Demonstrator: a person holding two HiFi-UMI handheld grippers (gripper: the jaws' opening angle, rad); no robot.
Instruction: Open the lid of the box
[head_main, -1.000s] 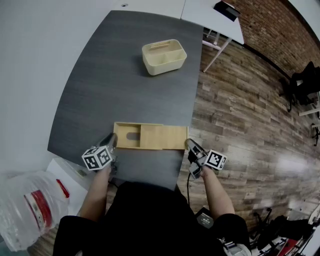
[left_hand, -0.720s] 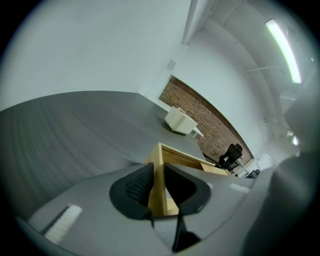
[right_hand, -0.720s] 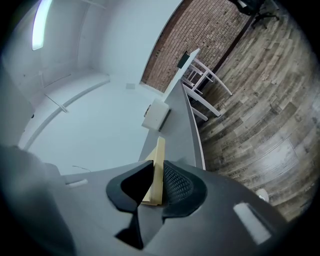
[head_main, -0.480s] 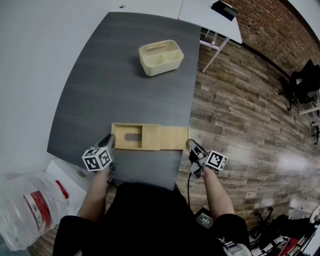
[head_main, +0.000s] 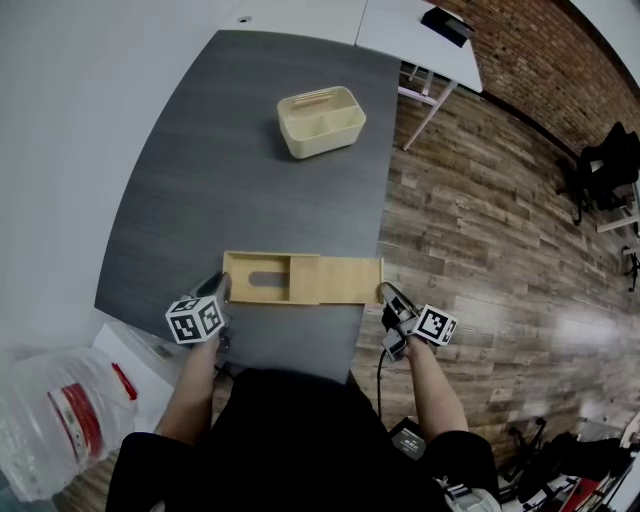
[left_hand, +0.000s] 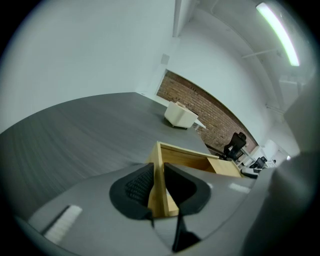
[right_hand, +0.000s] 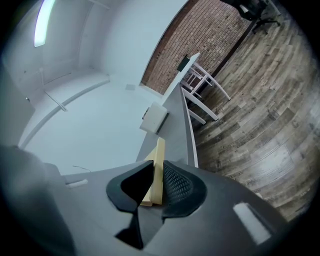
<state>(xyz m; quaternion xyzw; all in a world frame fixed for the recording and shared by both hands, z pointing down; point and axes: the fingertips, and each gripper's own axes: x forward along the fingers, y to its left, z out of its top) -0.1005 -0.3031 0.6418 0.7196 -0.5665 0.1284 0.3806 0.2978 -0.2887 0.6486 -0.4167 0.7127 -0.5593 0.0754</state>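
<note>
1. Head view: the wooden box (head_main: 258, 278) lies across in front of me, near the close edge of the grey table (head_main: 250, 180). Its sliding lid (head_main: 345, 280) is drawn partway off toward the box's right end, so the left part of the box is uncovered. My left gripper (head_main: 222, 285) sits at the box's left end and my right gripper (head_main: 385, 292) at the lid's right end. A cream bin (head_main: 320, 121) with 2 compartments stands well beyond the box.
2. Left gripper view: my left gripper (left_hand: 159, 187) is clamped on the box's (left_hand: 190, 162) left end wall, with 1 pad outside the wall and 1 inside the box. The lid (left_hand: 230, 168) covers the box's far end. The cream bin (left_hand: 180, 115) shows beyond the box.
3. Right gripper view: my right gripper (right_hand: 156, 185) is clamped on the thin end of the lid (right_hand: 159, 160), which I see edge-on, with 1 pad against each face. The cream bin (right_hand: 155, 118) stands beyond the box on the table (right_hand: 175, 130).
</note>
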